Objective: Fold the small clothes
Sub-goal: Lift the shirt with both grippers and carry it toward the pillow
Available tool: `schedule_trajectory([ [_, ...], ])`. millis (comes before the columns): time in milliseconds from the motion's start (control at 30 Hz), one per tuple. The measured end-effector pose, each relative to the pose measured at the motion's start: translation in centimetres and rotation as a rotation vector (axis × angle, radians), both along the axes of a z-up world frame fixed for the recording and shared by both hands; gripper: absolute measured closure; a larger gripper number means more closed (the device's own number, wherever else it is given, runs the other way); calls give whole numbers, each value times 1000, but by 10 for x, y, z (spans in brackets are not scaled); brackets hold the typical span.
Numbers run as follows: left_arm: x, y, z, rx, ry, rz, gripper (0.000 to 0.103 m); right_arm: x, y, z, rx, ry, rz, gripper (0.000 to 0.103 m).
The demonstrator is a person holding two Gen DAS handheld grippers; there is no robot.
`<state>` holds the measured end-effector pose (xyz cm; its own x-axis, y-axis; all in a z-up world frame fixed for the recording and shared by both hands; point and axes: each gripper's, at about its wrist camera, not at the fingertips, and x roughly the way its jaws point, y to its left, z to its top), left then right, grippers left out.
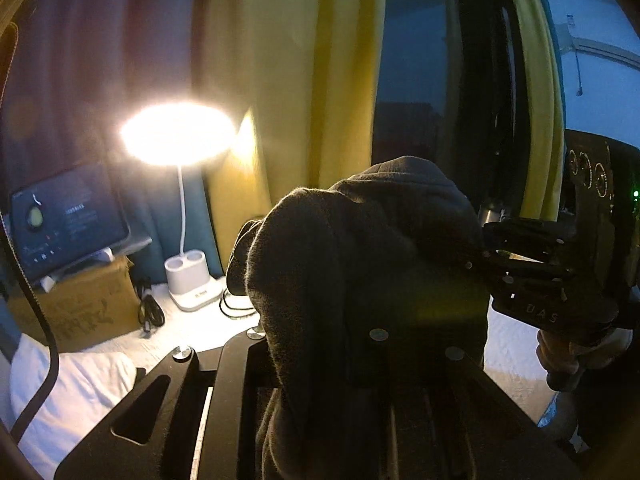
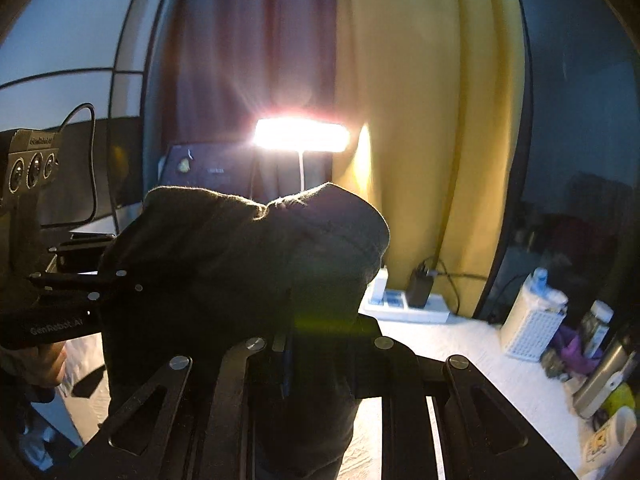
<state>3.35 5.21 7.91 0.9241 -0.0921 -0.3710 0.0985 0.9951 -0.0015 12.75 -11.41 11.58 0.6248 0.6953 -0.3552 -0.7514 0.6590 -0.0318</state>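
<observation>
A dark grey garment hangs bunched in the air above the white tabletop. It drapes over my left gripper and hides the fingertips, with the jaws nearly together on the cloth. From the right side of the left wrist view my right gripper reaches in, clamped into the same garment. In the right wrist view the garment covers my right gripper, and my left gripper bites its left edge. A hand holds that gripper's handle.
A lit desk lamp glares at the back, beside a tablet on a cardboard box. Yellow curtains hang behind. A power strip with a charger and several bottles and jars stand at the right.
</observation>
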Motion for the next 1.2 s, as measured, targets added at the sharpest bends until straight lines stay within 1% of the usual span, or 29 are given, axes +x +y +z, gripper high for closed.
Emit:
schedule_trajectory([
  [200,-28,-4,20,2,-62,2,88,-24,-8,27,23,-63,9,83],
  [333,-48,-3,33,16,-105,16,88,-48,-11,44,42,-109,30,83],
  [600,-88,2,50,43,-164,58,88,-79,-4,69,67,-162,80,83],
  [733,-105,12,54,54,-183,91,88,-95,3,75,78,-177,117,83],
  [800,-114,19,55,59,-180,119,88,-104,8,77,80,-184,141,83],
  [933,-130,27,54,58,-191,158,88,-122,19,79,84,-190,187,84],
  [1067,-141,37,48,51,-183,191,88,-138,35,76,71,-187,226,84],
  [1200,-147,46,41,35,-165,213,88,-145,49,67,53,-170,246,84],
])
